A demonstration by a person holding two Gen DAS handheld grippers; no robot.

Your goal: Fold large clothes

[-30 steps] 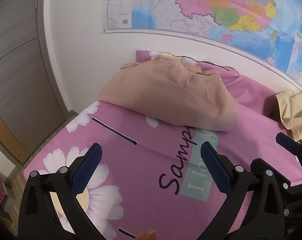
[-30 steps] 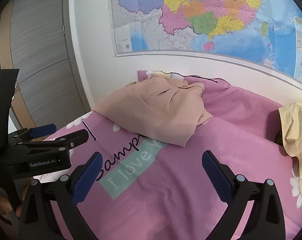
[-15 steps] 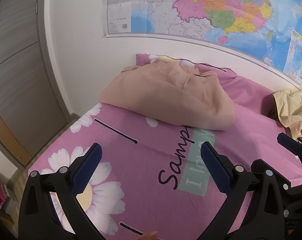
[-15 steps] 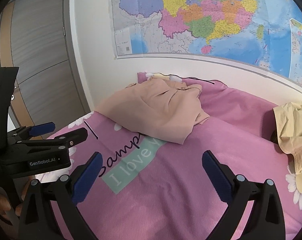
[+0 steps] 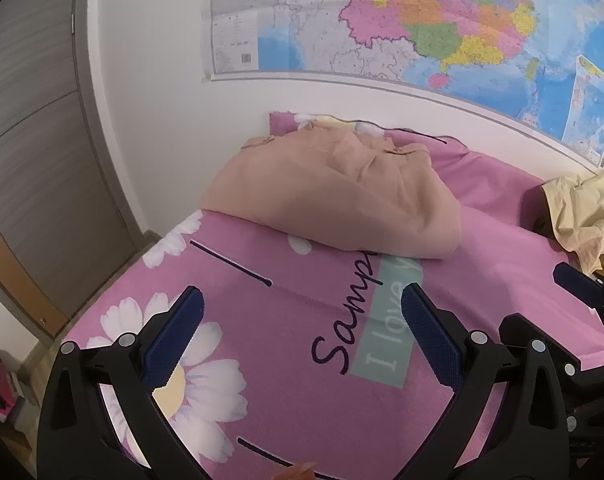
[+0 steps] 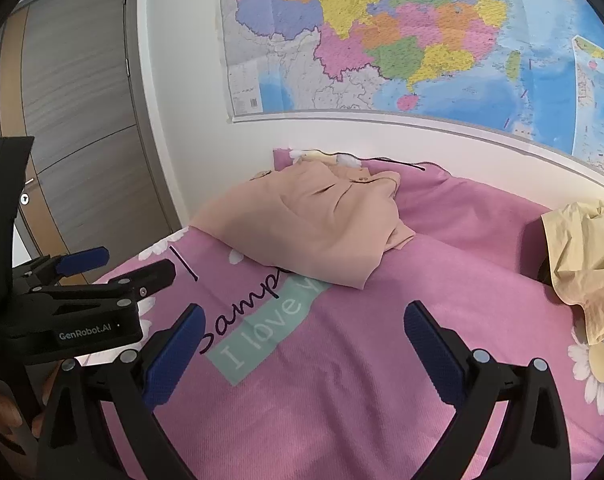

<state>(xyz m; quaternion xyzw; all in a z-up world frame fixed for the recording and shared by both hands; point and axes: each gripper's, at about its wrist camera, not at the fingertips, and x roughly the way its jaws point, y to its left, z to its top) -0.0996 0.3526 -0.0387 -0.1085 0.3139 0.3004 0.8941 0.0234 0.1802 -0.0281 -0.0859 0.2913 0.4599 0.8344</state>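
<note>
A folded beige-pink garment (image 5: pixel 334 196) lies at the far end of the pink bed (image 5: pixel 498 248), near the wall; it also shows in the right wrist view (image 6: pixel 314 224). A crumpled pale yellow garment (image 5: pixel 582 212) lies at the bed's right side, also in the right wrist view (image 6: pixel 582 256). My left gripper (image 5: pixel 302 336) is open and empty, held above the near part of the bed. My right gripper (image 6: pixel 302 344) is open and empty too, to the right of the left one.
The pink bedspread has white daisies and printed words (image 6: pixel 261 320). A large map (image 5: pixel 422 20) hangs on the white wall behind. A wooden door or wardrobe (image 6: pixel 77 120) stands at the left. Floor with clutter (image 5: pixel 5 392) shows at lower left.
Both grippers have drawn slightly back and tilted; the garments sit a little lower and further off in view. Nothing on the bed has moved.
</note>
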